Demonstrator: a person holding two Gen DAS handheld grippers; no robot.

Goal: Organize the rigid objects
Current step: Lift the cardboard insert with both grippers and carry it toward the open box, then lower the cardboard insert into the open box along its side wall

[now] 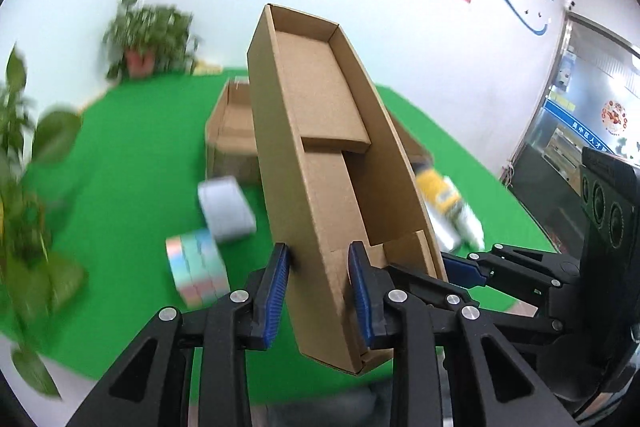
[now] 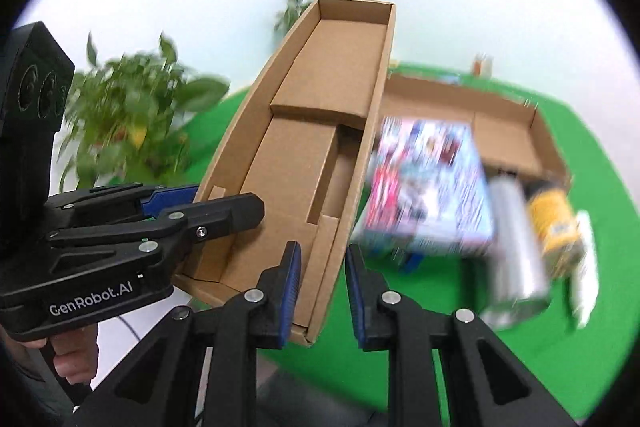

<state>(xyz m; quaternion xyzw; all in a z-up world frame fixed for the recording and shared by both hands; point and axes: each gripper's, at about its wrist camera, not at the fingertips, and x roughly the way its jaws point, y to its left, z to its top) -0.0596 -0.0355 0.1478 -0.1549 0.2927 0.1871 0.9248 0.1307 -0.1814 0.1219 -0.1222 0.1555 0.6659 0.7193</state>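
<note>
Both grippers hold one long open cardboard box (image 1: pixel 320 147) up off the green table, tilted. My left gripper (image 1: pixel 320 291) is shut on the box's left side wall. My right gripper (image 2: pixel 320 279) is shut on its right side wall (image 2: pixel 344 195). The box is empty inside (image 2: pixel 304 147). Below lie a pastel tape roll (image 1: pixel 198 273), a grey roll (image 1: pixel 226 213), a yellow can (image 2: pixel 554 223), a silver cylinder (image 2: pixel 516 251) and a colourful printed box (image 2: pixel 430 183).
A second open cardboard box (image 2: pixel 508 123) lies on the green table (image 1: pixel 120 167) behind. Potted plants stand at the left (image 1: pixel 148 39) and near edge (image 1: pixel 20 155). A white wall is behind. The other gripper (image 2: pixel 100 239) shows at left.
</note>
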